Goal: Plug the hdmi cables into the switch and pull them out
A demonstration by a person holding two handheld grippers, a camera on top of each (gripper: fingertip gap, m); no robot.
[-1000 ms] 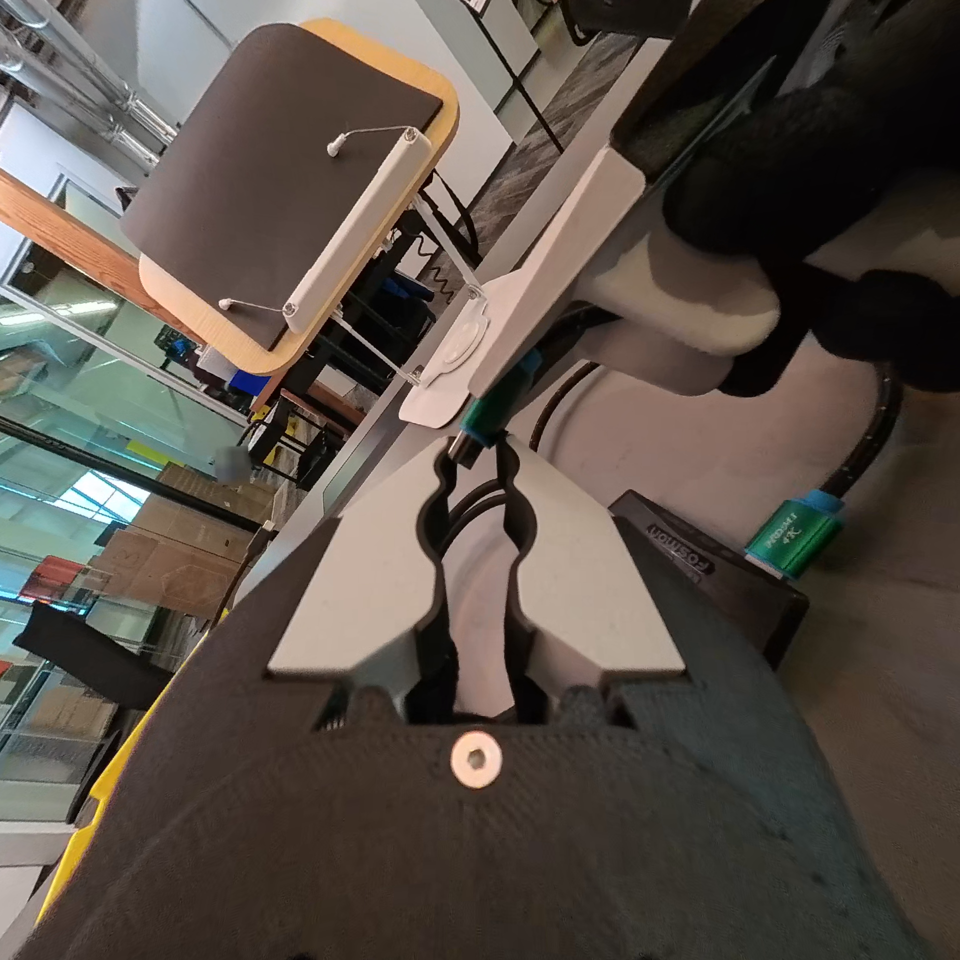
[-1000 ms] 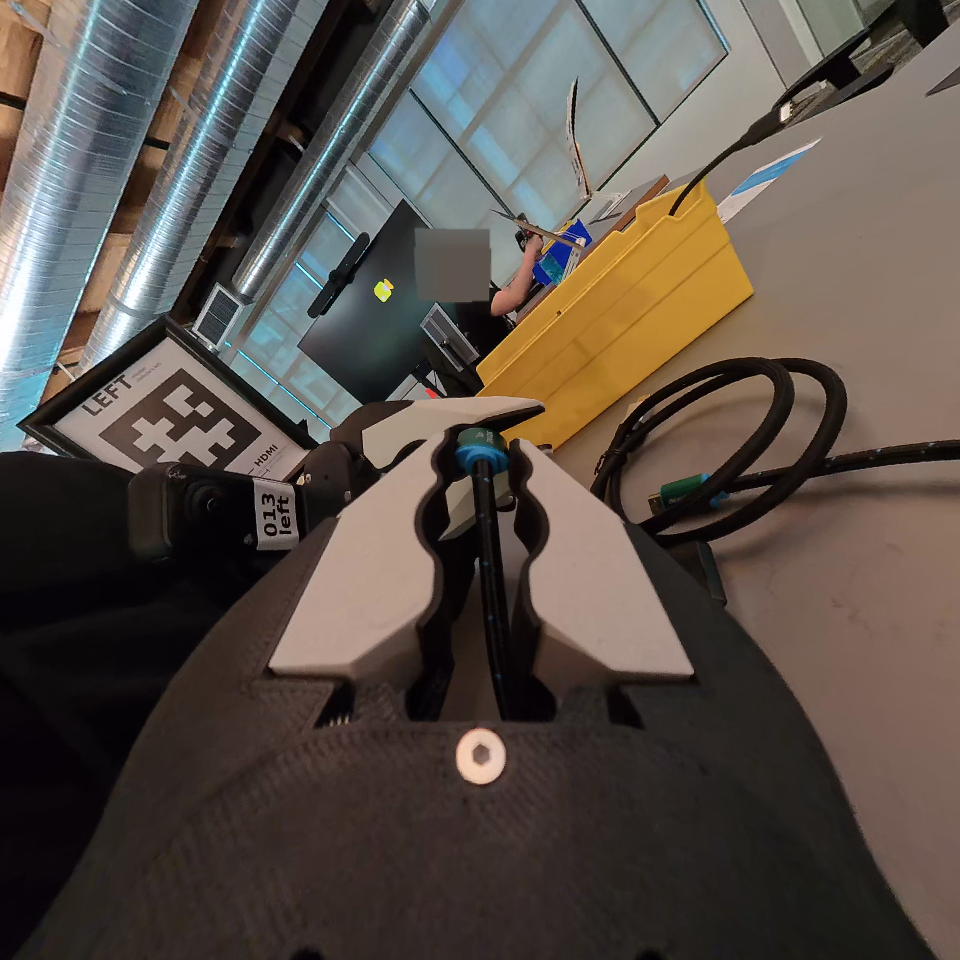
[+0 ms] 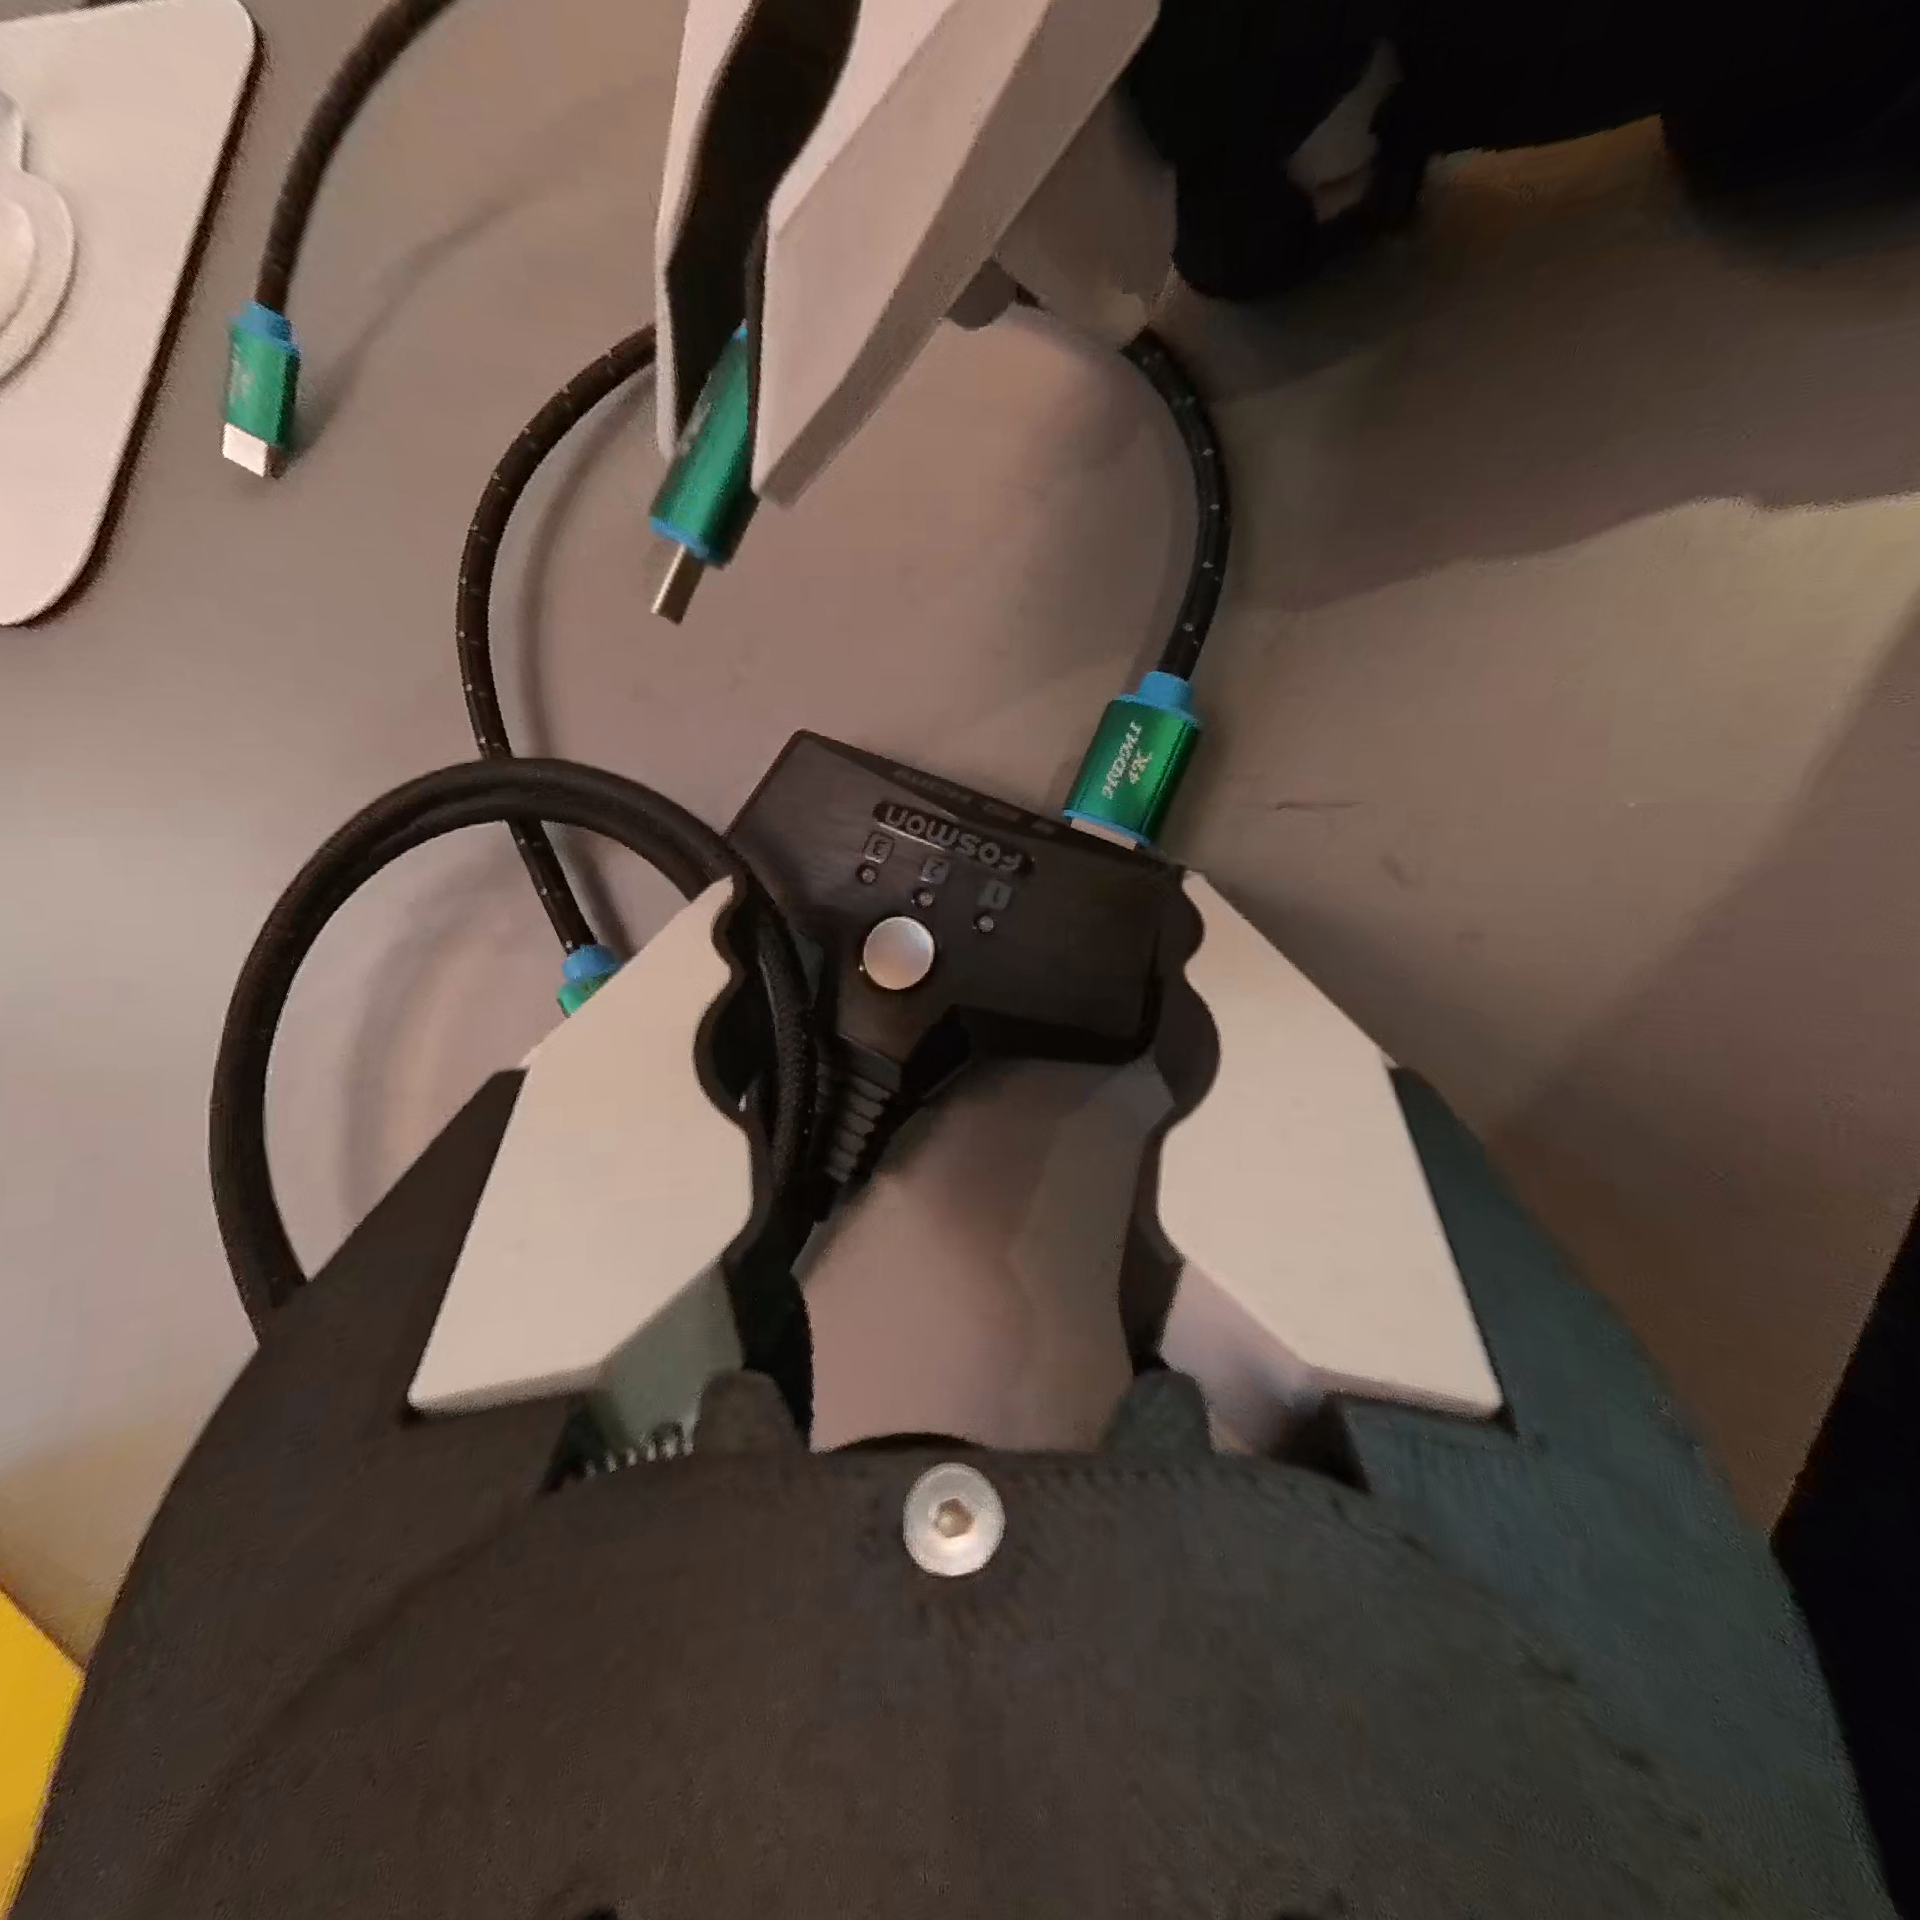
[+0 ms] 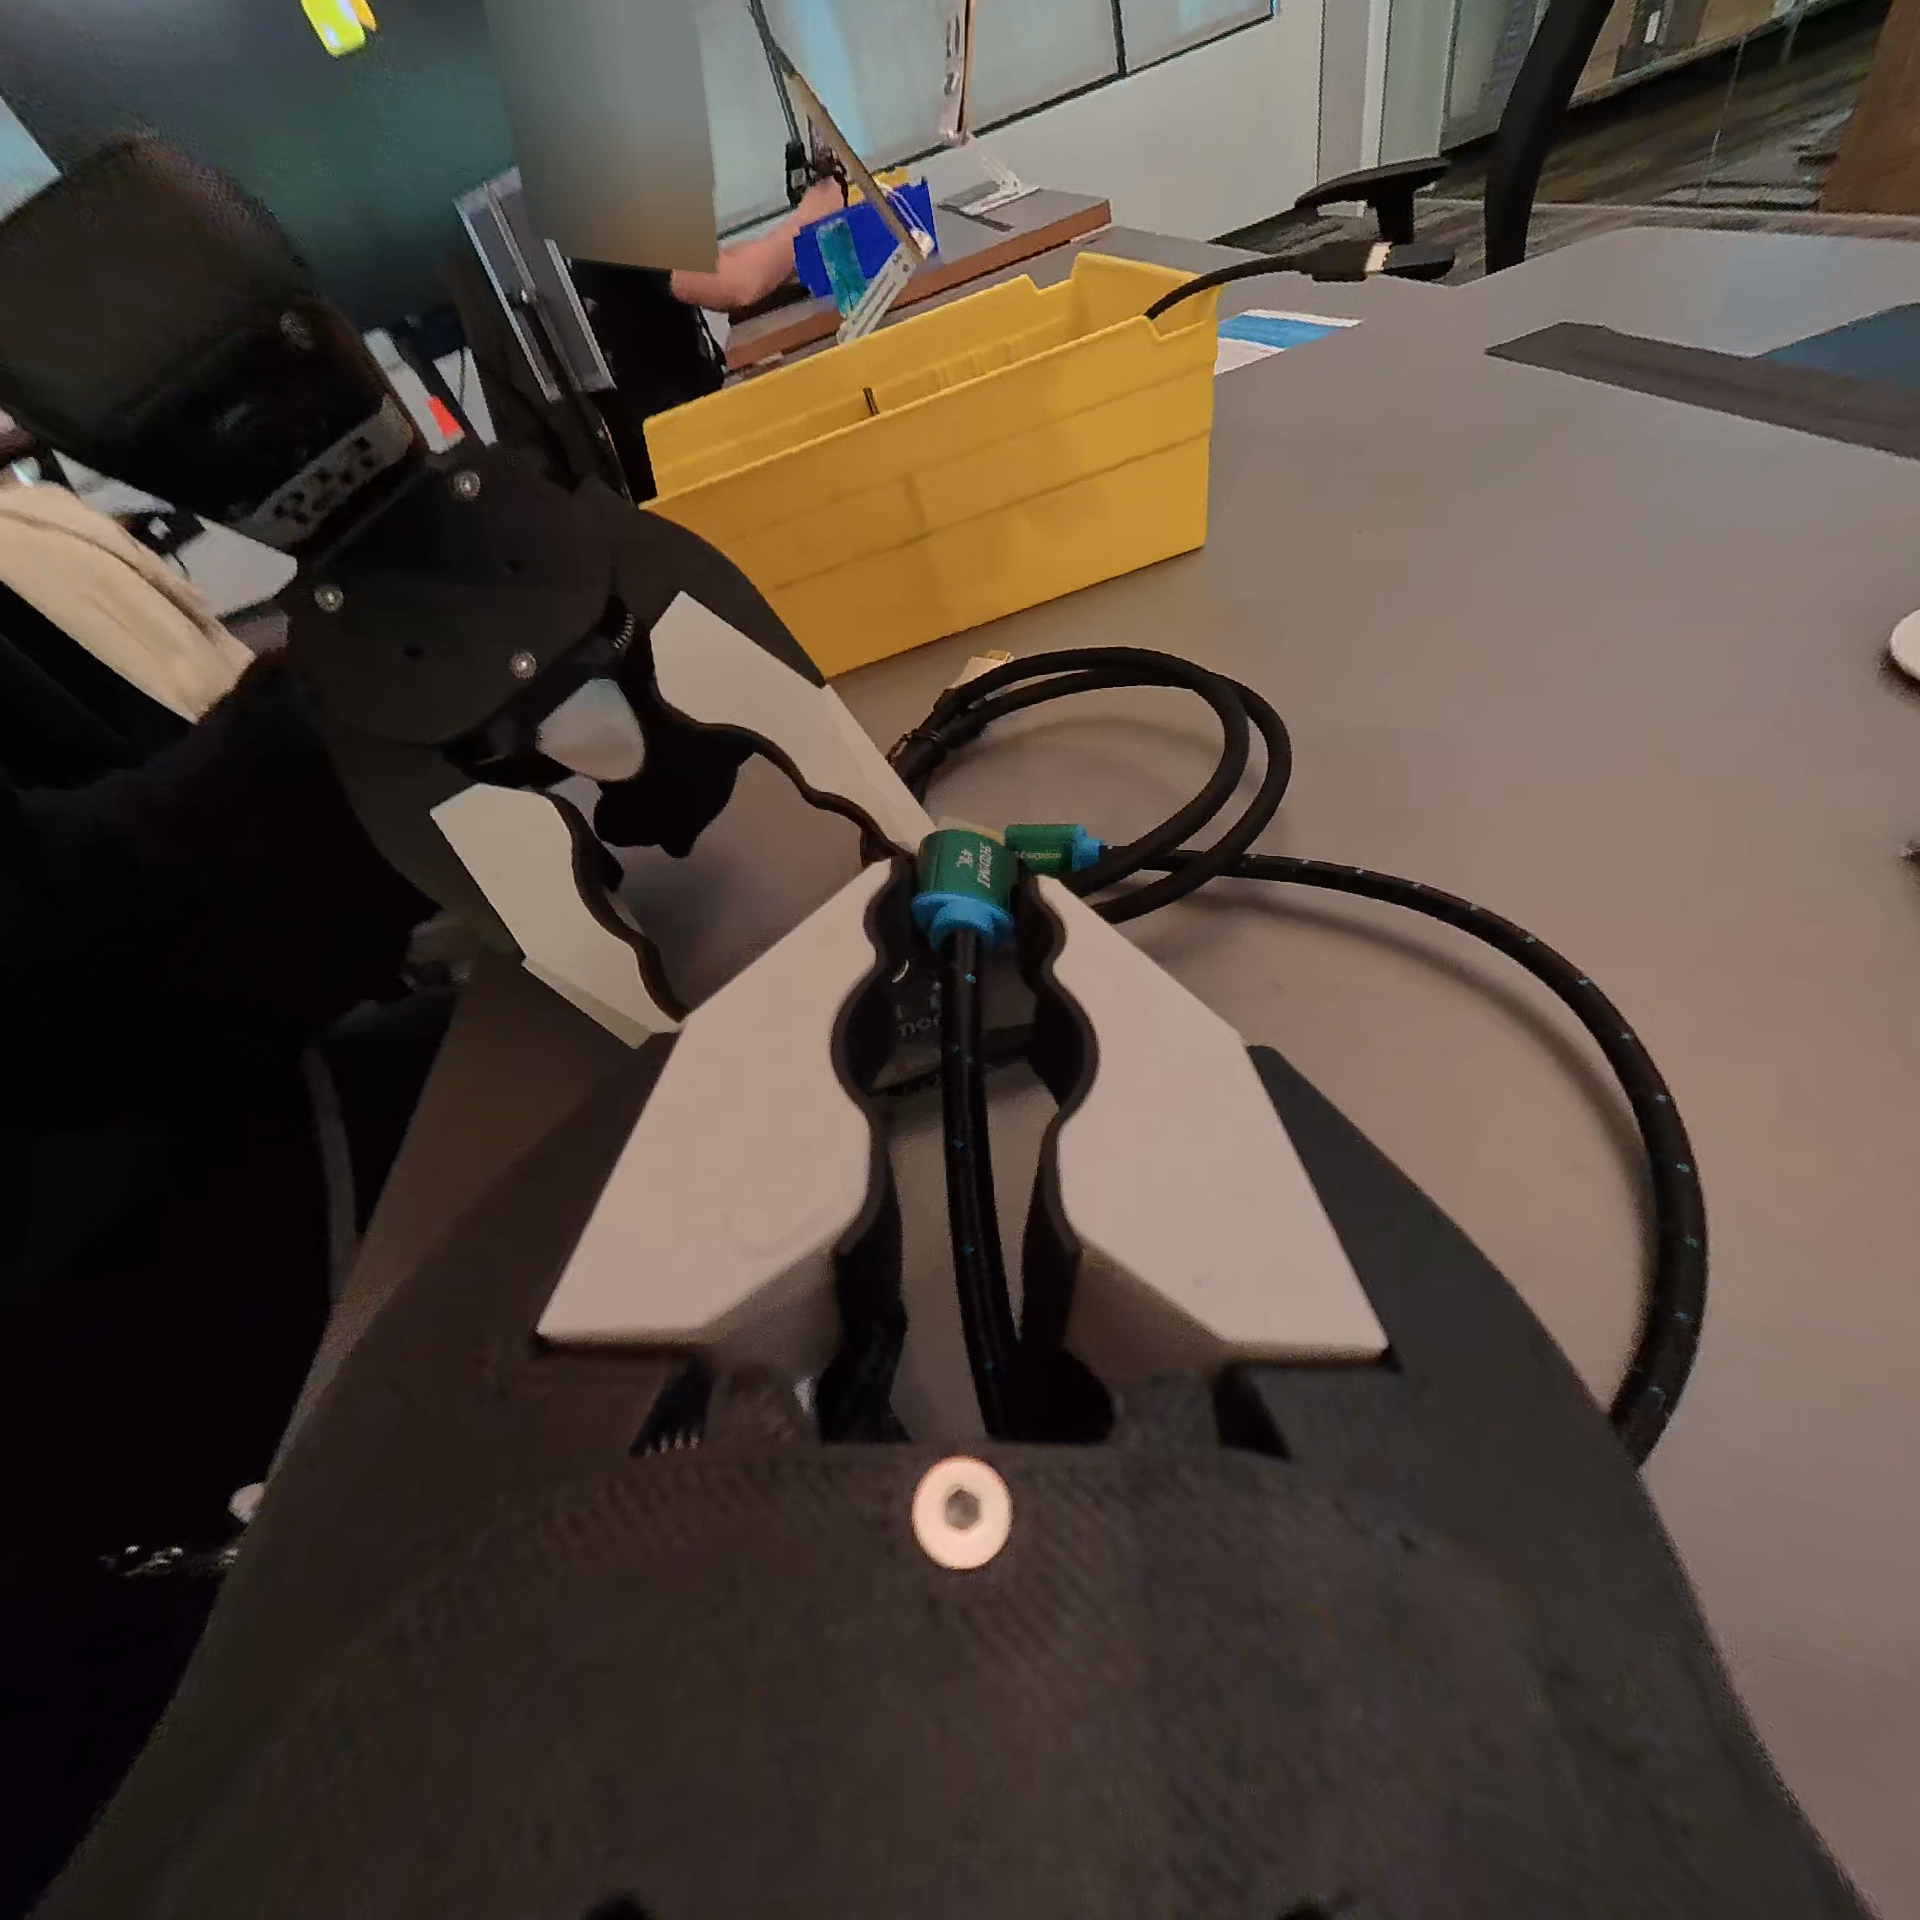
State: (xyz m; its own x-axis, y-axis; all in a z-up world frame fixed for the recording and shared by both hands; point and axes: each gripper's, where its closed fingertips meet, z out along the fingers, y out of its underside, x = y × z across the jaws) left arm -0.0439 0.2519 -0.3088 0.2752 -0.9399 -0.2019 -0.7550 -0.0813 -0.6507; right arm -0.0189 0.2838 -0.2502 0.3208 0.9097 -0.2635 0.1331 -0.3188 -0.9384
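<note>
My left gripper (image 3: 956, 977) gapes around the black switch (image 3: 971, 914) mid-worktop (image 3: 1558, 727); my right gripper (image 4: 961, 894) clamps one green plug (image 4: 961, 868) above it. Four green plugs counted: one seated, one near the white pad (image 3: 83, 312).

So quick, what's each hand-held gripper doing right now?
Left hand-held gripper: open, fingers on either side of the black switch.
Right hand-held gripper: closed on a green HDMI plug.

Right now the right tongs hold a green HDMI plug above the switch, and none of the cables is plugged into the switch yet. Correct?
Not quite. The left wrist view shows one green plug already seated in the switch. The right tongs do hold another green HDMI plug above it.
</note>
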